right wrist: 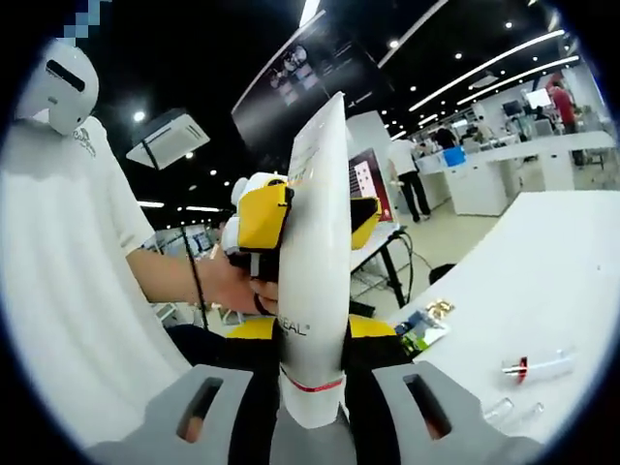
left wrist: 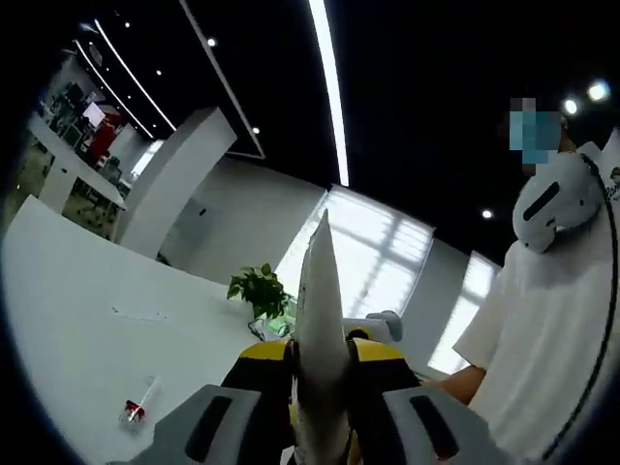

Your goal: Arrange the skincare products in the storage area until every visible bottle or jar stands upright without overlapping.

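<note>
1. Two tools grip one white tube, and the left gripper view looks up along it toward a dark ceiling with long light strips.
2. In that view the left tool (left wrist: 320, 387) has its yellow-tipped jaws clamped on the white tube (left wrist: 320, 320), which is seen edge-on, its flat crimped end pointing up.
3. A white bench (left wrist: 87, 320) spreads to the left, carrying a small clear item with a red part (left wrist: 136, 409) near the lower edge.
4. A potted plant (left wrist: 260, 289) stands at the far end of the bench, just left of the tube.
5. A person in a white shirt (left wrist: 552, 339) stands at the right.
6. In the right gripper view the right tool (right wrist: 312, 363) is clamped on the tube's (right wrist: 318, 271) lower part, near a thin red band; the tube stands upright and shows dark lettering.
7. Higher up, the left tool (right wrist: 305, 218) pinches the same tube from behind, held by a hand (right wrist: 237, 284).
8. The white bench (right wrist: 542, 291) lies to the right with a small clear tube with a red part (right wrist: 538, 367) and a printed packet (right wrist: 421, 327) at its edge.
</note>
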Tool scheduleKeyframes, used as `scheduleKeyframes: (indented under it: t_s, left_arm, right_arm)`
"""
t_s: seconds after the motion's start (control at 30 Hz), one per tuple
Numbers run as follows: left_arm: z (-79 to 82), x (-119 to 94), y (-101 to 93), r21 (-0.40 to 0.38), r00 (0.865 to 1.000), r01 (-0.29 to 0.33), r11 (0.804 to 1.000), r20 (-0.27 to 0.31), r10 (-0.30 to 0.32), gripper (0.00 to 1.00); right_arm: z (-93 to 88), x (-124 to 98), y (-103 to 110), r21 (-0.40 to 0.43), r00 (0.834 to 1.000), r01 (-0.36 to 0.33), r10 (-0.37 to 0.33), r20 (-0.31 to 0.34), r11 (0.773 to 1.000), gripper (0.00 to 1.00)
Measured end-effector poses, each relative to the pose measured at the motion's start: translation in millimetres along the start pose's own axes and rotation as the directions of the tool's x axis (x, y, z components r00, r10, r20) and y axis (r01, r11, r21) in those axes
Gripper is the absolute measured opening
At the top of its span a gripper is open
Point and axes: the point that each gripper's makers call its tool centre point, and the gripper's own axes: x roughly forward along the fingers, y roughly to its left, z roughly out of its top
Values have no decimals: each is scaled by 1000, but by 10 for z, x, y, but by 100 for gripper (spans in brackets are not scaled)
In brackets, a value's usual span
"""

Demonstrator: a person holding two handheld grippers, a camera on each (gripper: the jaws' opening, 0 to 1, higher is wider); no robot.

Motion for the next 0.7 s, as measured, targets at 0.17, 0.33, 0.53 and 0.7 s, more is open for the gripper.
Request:
scheduleKeyframes:
  t_s: [0.17, 0.33, 0.53, 0.7]
  left_arm:
    - [-111, -25, -53, 8, 999, 13, 1000, -49, -13, 26]
    - [-192, -51, -58, -16, 997, 28, 999, -75, -29, 25]
    - [-167, -59, -89, -25, 996, 35, 999, -78, -37, 24]
    - [-197, -19, -40, -20, 997, -5, 1000, -73, 4, 21]
  right_arm:
    - [-2, -3, 41, 2, 1000, -24, 24, 3, 1000, 22]
    - [34, 2, 92, 4, 998, -57, 57, 6, 998, 22]
    - [56, -6, 134, 18, 997, -81, 80, 10, 997, 22]
    - [27, -37, 89, 32, 998, -61, 61, 1, 998, 23]
